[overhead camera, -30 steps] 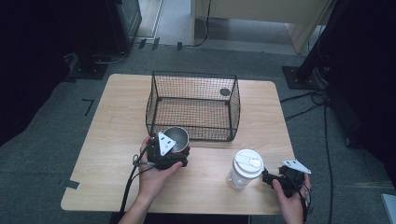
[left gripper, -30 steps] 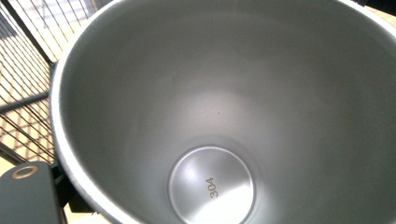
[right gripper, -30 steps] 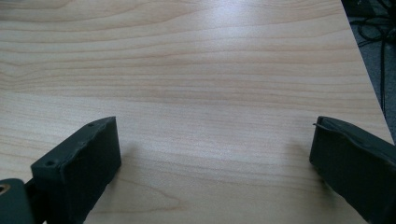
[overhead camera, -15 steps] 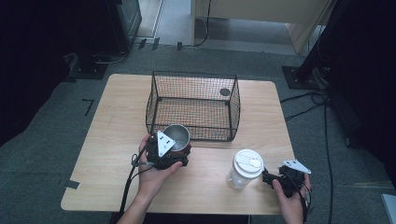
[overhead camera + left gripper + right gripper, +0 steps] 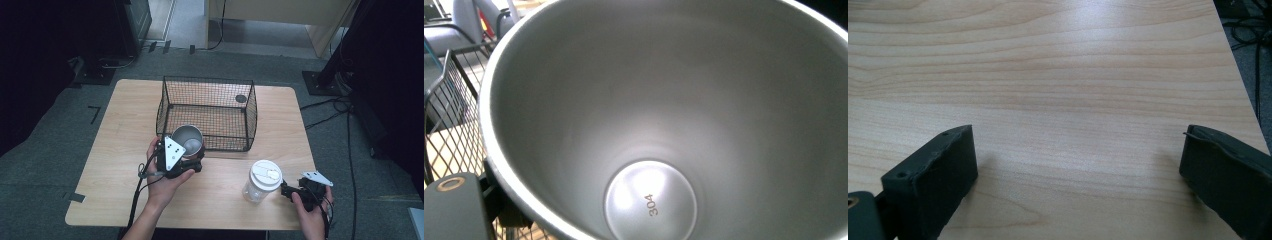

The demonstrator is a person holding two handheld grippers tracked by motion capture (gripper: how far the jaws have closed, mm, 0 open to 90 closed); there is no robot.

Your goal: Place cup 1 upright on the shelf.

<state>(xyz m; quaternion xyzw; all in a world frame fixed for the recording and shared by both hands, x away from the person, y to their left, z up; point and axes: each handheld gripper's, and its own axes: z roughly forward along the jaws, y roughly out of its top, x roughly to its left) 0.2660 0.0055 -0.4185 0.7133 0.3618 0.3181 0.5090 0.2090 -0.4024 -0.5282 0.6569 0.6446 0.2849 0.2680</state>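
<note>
Steel cup (image 5: 187,139) sat clenched in your left gripper (image 5: 186,159) beside the wire basket (image 5: 207,113); you needed its rim clear. Your right gripper (image 5: 289,192) rested released.

A light wooden table (image 5: 125,120) with rounded corners stands on grey carpet (image 5: 45,155). Dark equipment stands (image 5: 100,70) and cables (image 5: 325,107) sit beyond its far corners, with pale cabinetry (image 5: 280,12) behind. Surroundings are dim.

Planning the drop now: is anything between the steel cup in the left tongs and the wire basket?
Nothing visible. The steel cup sits at the near wall of the wire basket, whose top is open. A small dark round thing lies in its far right corner.
</note>
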